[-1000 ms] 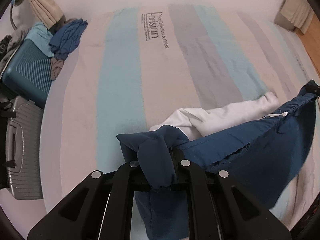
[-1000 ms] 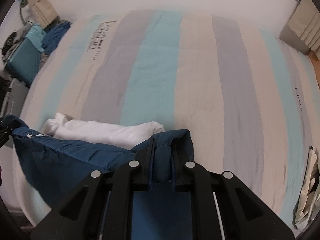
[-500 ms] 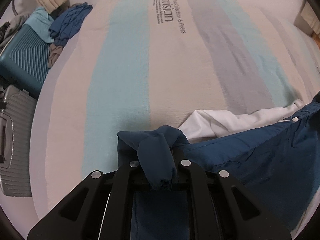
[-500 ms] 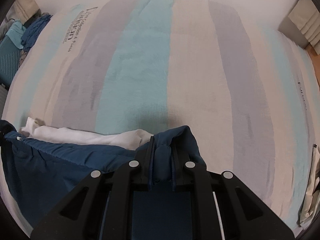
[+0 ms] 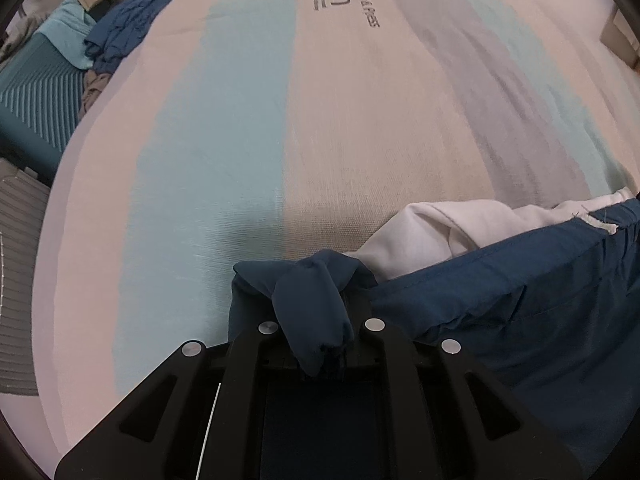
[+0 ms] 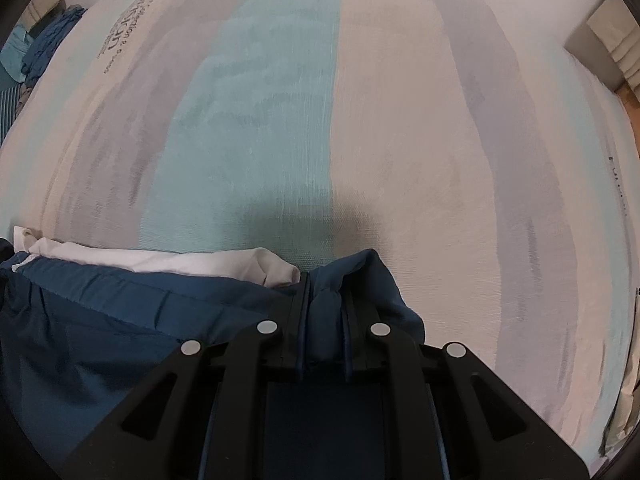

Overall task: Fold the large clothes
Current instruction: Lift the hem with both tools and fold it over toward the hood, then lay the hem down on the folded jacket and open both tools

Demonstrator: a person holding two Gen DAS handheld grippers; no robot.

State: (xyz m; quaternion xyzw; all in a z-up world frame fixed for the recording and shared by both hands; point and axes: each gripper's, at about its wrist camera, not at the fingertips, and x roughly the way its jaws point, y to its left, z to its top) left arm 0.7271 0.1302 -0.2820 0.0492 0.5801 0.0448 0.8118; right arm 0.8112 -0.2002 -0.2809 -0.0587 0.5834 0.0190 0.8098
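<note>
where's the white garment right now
The white garment lies on the striped bedspread, right of centre in the left wrist view, just beyond the blue garment.

1. A bed (image 5: 248, 128) fills both views; its cover (image 6: 256, 120) runs in cream, pale turquoise and grey stripes, with dark printed lettering (image 5: 340, 0) near the far end.
2. A white garment (image 5: 452, 228) lies rumpled on the cover at the near edge; a dark blue garment (image 5: 540, 280) is just beside it, nearer the cameras.

Both the left gripper (image 5: 320, 320) and right gripper (image 6: 324, 312) are matte black plastic linkages studded with round silver screws.
</note>
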